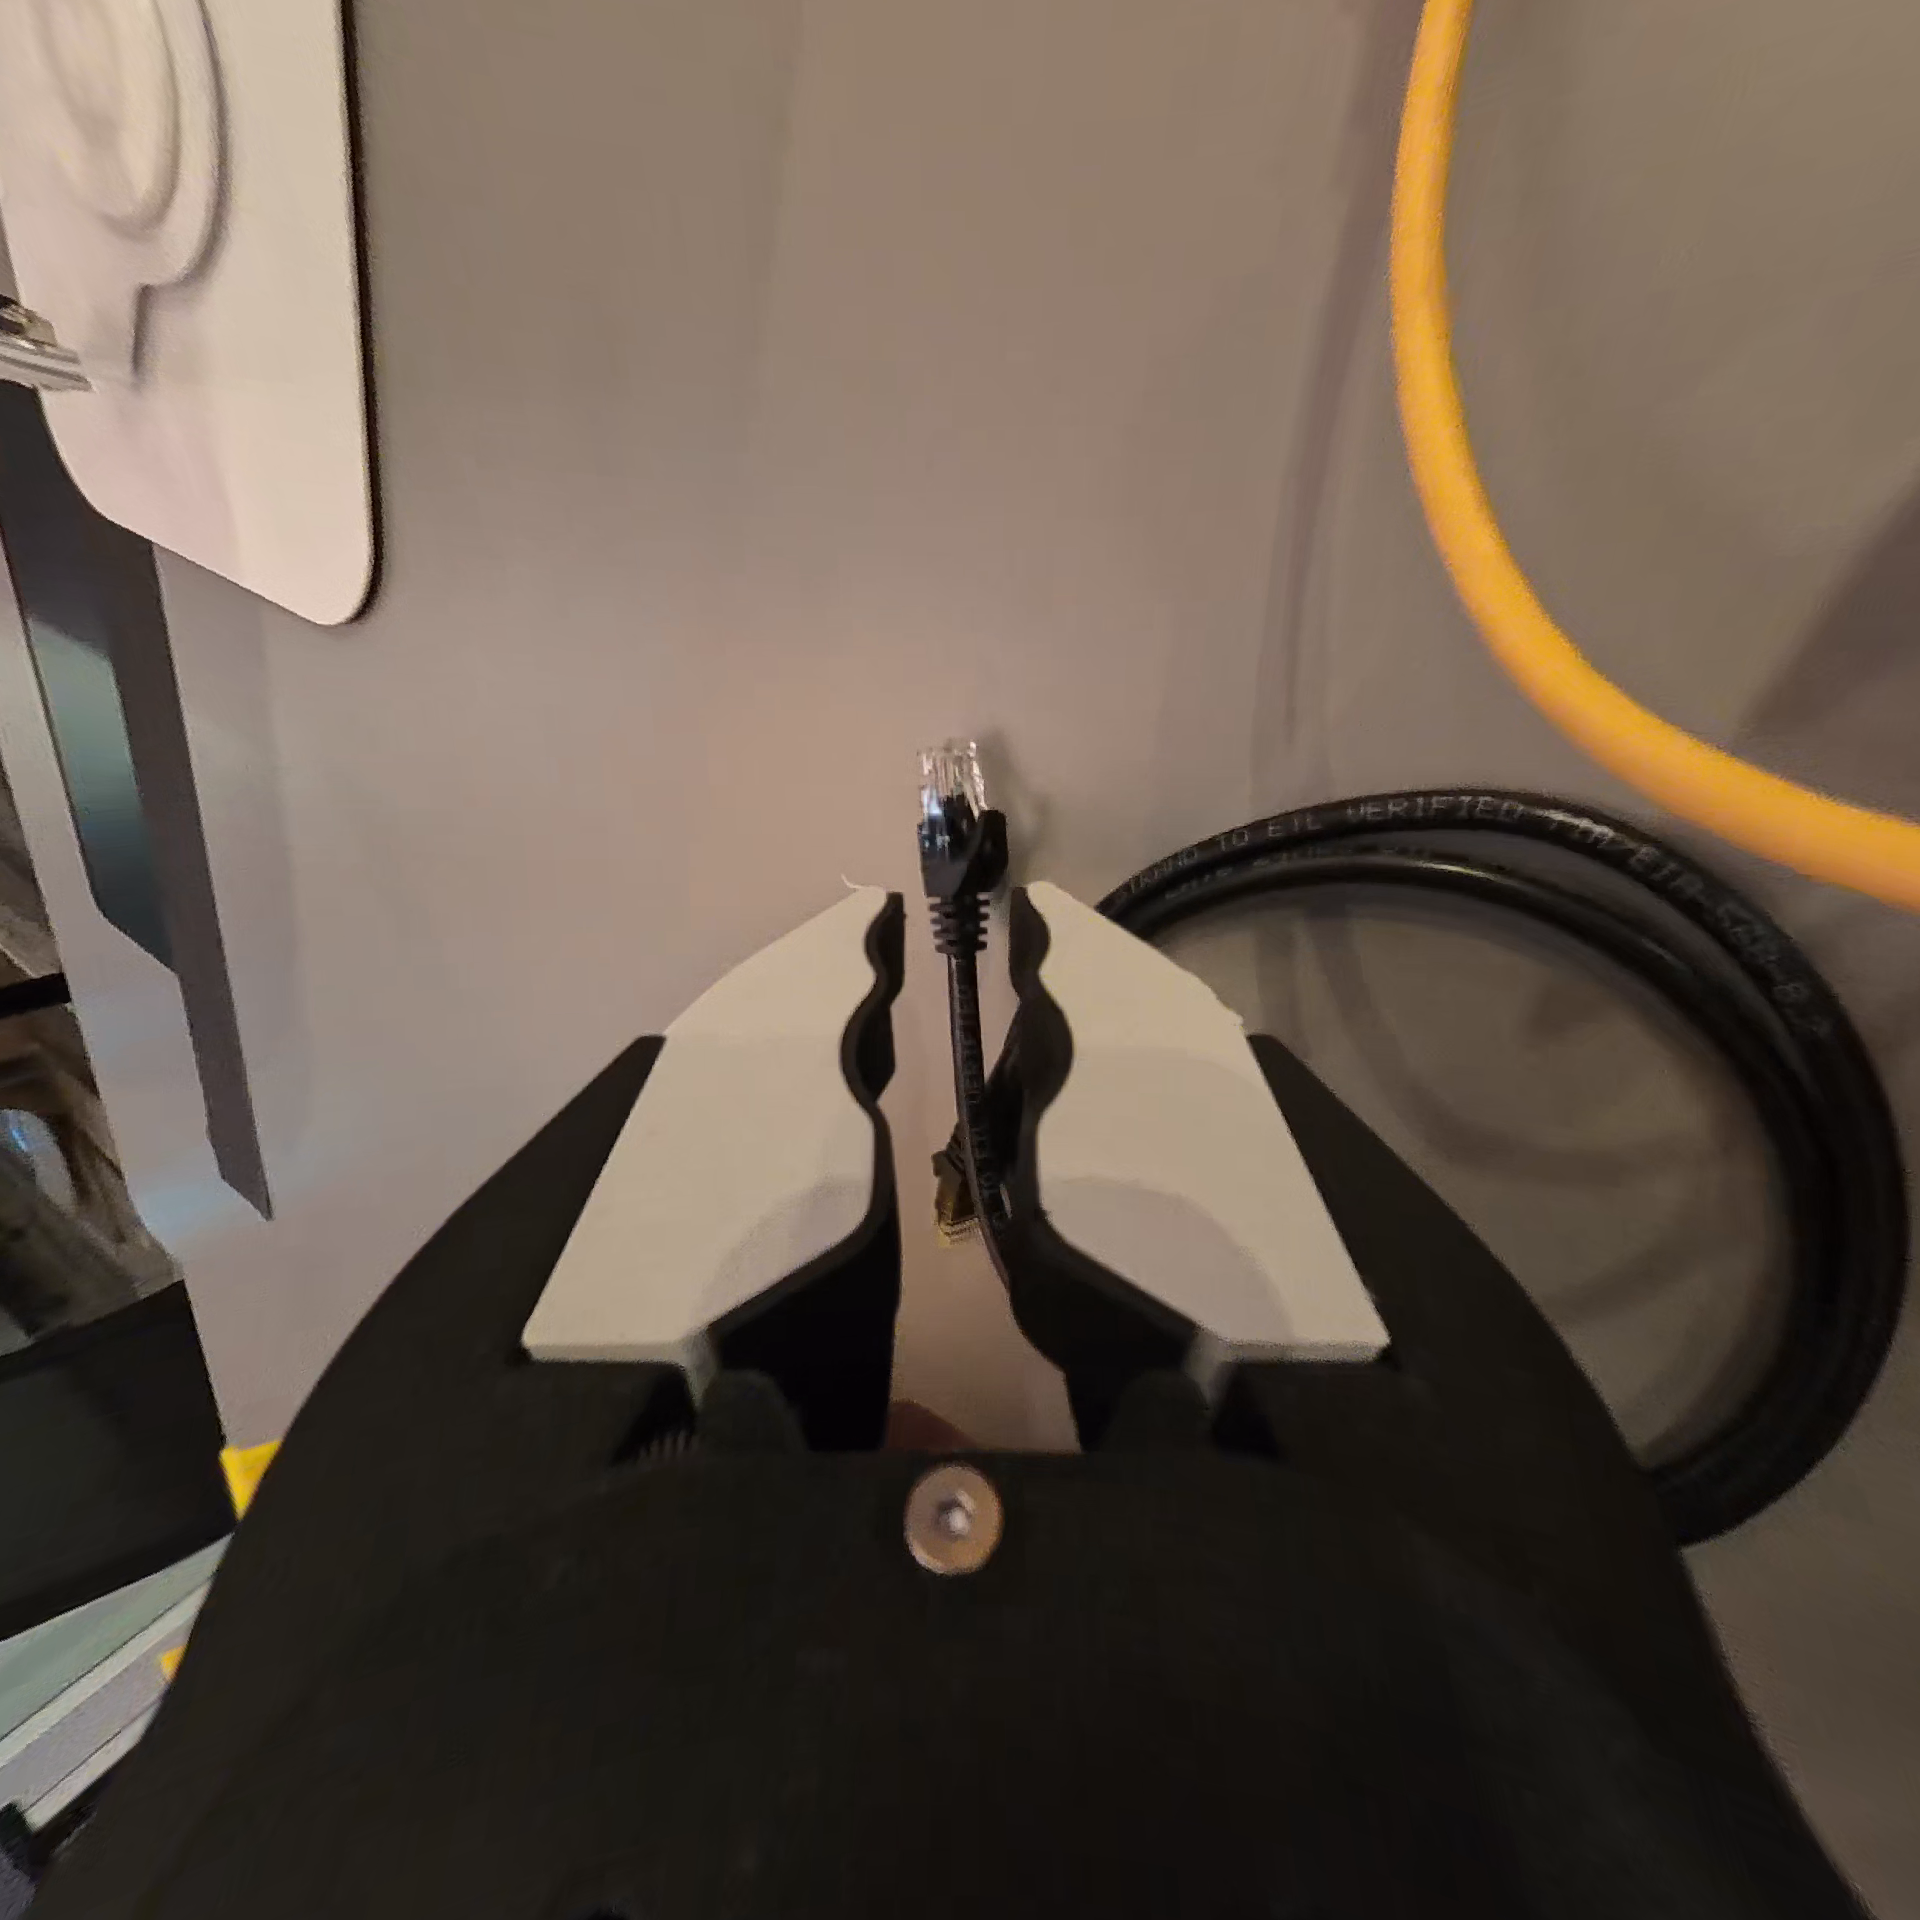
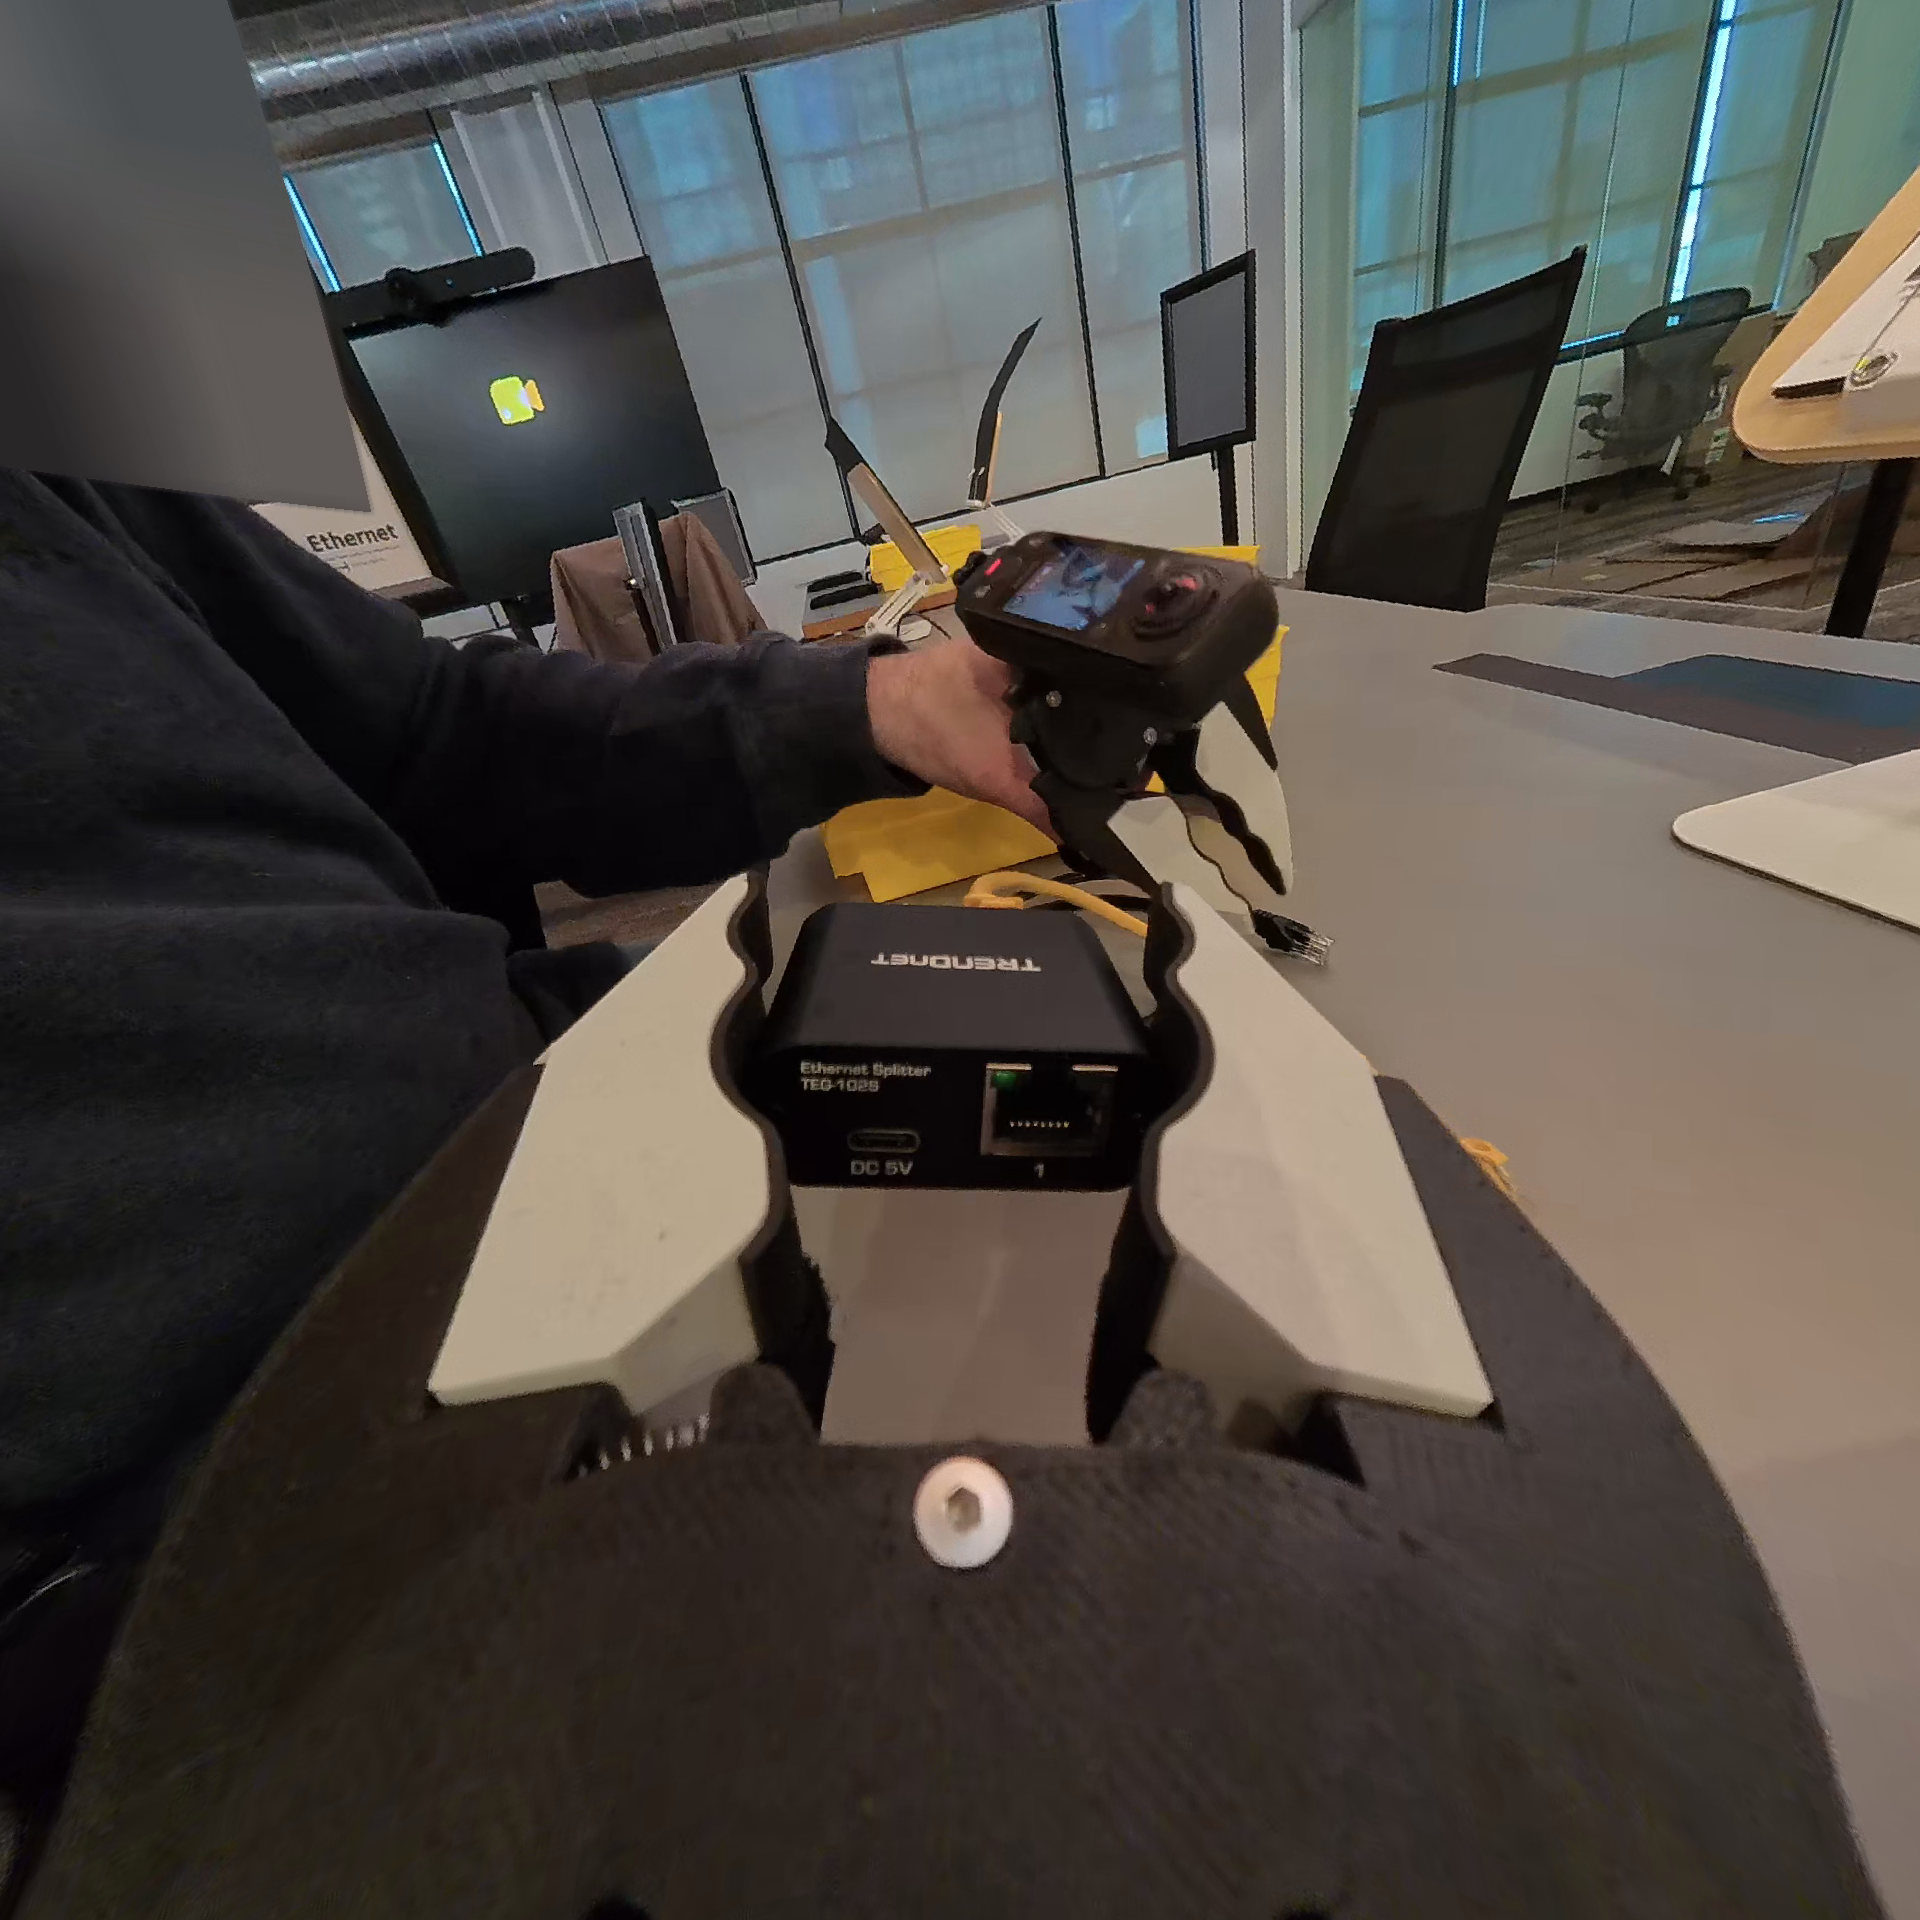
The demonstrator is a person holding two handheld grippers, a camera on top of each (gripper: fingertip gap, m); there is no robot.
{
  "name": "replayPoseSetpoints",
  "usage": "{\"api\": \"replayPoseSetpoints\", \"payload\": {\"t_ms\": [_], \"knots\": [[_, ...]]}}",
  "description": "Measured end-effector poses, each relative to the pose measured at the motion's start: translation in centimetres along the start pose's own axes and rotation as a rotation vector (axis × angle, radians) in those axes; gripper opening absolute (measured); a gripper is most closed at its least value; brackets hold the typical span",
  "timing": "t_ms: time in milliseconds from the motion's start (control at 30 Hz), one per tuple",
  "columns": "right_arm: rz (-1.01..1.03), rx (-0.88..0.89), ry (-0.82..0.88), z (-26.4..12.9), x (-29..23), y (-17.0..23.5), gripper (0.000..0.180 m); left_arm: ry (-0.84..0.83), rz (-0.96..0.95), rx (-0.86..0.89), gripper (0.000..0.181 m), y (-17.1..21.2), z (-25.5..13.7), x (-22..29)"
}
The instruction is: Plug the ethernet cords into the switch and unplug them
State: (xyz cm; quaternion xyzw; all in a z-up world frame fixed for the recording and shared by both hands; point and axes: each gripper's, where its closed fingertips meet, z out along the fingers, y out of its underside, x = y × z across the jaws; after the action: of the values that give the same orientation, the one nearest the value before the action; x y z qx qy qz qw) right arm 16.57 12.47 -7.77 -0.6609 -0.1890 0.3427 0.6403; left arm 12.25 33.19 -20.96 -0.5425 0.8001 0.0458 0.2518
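The black switch (image 2: 935, 1029) sits on the grey table (image 2: 1558, 1039), with one empty port (image 2: 1049, 1112) facing my camera. My right gripper (image 2: 961, 899) is shut on its two sides. A yellow cord (image 2: 1039, 894) lies just behind it; whether it is plugged in is hidden. My left gripper (image 1: 956, 904) points down at the table, open. The black cord's plug (image 1: 951, 800) lies just past its fingertips and the thin cord runs between the fingers, unclamped. The left gripper (image 2: 1210, 883) and the plug (image 2: 1299, 940) also show in the right wrist view.
The rest of the black cord lies coiled (image 1: 1766, 1039) to the right, and the yellow cord (image 1: 1455, 520) curves above it. A white mat (image 1: 208, 312) lies at the left. A person's arm (image 2: 520, 727) reaches over yellow sheets (image 2: 935, 842). A black chair (image 2: 1434, 447) stands behind the table. Some 25 centimeters of space lies between my two pairs of fingers.
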Motion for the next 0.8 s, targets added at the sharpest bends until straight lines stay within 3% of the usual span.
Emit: {"api": "replayPoseSetpoints", "payload": {"t_ms": [133, 433, 600, 800], "knots": [[0.0, 0.001, 0.002, -0.2, -0.1, 0.0, 0.072, 0.0, 0.039, -0.091, 0.015, 1.3, 1.4, 0.3], [0.001, 0.016, 0.01, -0.4, 0.1, 0.0, 0.072, 0.003, 0.049, -0.064, 0.011, 0.8, 1.9, -0.2], [-0.016, -0.012, 0.029, -0.3, 0.4, 0.5, 0.072, 0.16, -0.121, 0.041, 0.011, 0.3, 0.7, 0.2], [-0.02, -0.022, 0.043, -0.1, 0.8, 0.7, 0.072, 0.389, -0.223, 0.203, 0.011, -1.7, -4.1, 0.5]]}}
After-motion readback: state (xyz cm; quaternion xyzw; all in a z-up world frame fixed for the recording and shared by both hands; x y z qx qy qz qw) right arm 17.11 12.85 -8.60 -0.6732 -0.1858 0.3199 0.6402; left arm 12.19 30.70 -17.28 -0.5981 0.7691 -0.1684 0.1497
